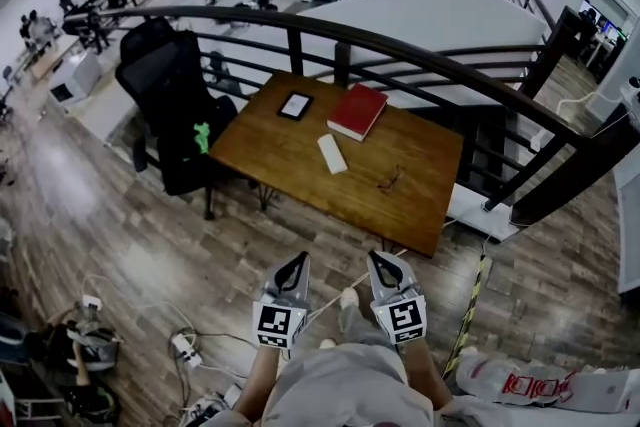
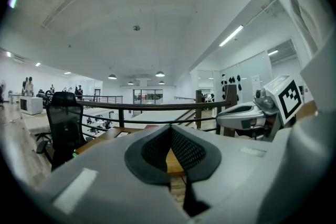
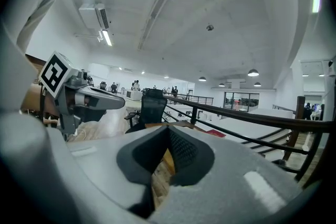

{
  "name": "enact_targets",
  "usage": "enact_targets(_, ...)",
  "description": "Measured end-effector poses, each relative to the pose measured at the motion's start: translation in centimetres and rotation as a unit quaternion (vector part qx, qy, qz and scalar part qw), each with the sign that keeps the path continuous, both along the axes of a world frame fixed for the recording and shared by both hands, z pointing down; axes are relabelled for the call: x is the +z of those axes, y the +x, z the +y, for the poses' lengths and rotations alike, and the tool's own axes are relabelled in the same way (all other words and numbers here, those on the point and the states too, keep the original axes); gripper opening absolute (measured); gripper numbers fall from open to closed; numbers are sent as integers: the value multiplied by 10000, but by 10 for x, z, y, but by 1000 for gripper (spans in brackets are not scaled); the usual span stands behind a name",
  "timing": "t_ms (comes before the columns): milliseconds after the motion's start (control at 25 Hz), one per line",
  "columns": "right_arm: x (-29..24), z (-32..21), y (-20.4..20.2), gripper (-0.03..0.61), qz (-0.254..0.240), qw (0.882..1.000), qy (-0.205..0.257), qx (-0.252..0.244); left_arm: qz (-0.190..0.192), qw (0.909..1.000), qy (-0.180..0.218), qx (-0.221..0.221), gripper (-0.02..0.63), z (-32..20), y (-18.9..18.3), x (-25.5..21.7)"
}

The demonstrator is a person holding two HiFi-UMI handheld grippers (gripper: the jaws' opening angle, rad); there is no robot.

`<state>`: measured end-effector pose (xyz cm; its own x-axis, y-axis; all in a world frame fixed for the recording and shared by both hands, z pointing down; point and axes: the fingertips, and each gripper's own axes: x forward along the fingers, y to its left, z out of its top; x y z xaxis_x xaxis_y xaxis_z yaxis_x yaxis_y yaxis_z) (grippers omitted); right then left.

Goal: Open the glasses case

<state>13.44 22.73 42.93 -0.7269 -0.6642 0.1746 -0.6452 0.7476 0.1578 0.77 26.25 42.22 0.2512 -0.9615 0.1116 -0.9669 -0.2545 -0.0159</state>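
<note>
Approach step; left hand-held gripper (image 1: 299, 258) and right hand-held gripper (image 1: 376, 257) closed, empty; glasses case (image 1: 332, 153) at twelve o'clock on desk (image 1: 430, 215); next I close in.

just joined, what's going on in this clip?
A person holds the left tongs and right tongs side by side, both shut and empty, pointing toward a wooden table some way ahead. The white glasses case lies on it, apparently closed and untouched. Glasses lie to its right, and a red book and a tablet lie behind. Opening has not started.
</note>
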Motion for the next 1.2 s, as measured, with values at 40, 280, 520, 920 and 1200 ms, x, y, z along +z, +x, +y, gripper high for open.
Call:
enact_targets(40,0,-10,-2,5,1,10000,7,-49,-17,10000,0,-30,20,-9,-1,0)
enact_targets(280,-12,-74,-13,5,-33,9996,67,-282,-6,9996,-78,-257,20,-64,-10,-8)
enact_targets(520,-15,-130,-22,5,-23,9983,8,-576,-15,9987,-42,-505,20,-115,-17,-15)
enact_targets(920,-15,-196,-39,5,10,9942,-46,-1073,-90,9963,-59,-856,20,-177,-22,-21)
enact_targets(1200,-12,-223,-55,5,-22,9926,-108,-1206,-107,9952,-92,-971,20,-204,-33,-21)
